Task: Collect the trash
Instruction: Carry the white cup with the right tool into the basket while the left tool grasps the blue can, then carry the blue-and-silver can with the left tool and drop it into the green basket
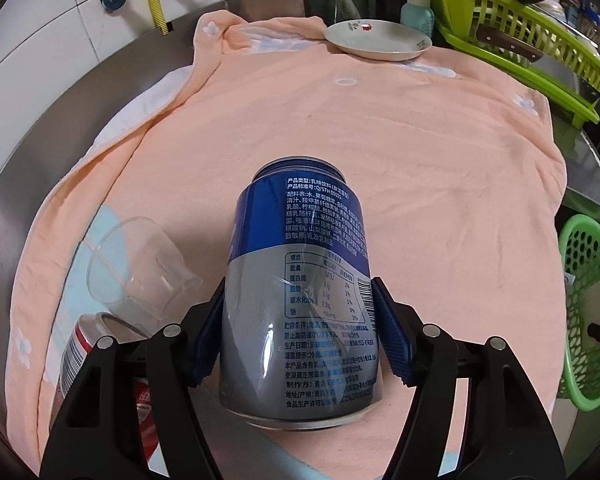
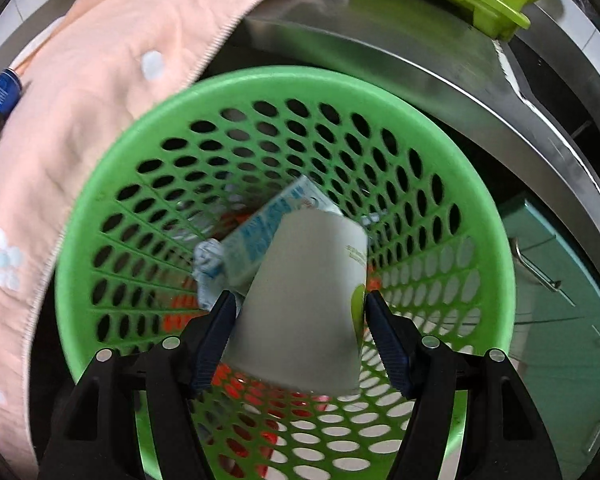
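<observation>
In the left wrist view a blue and grey drink can (image 1: 300,240) stands tilted on the peach towel (image 1: 420,152), and my left gripper (image 1: 298,284) is shut on its lower half, a pad against each side. A clear plastic cup (image 1: 140,272) lies on its side to the left, beside a red and white can (image 1: 78,352). In the right wrist view my right gripper (image 2: 300,294) is shut on a white paper cup (image 2: 304,300), held over the mouth of the green perforated basket (image 2: 260,80). A blue and white carton (image 2: 268,232) and crumpled paper lie inside the basket.
A white plate (image 1: 376,40) sits at the towel's far edge, next to a lime dish rack (image 1: 520,24) holding a knife. The green basket (image 1: 584,264) stands below the steel counter's right edge. A teal cabinet (image 2: 560,280) is right of the basket.
</observation>
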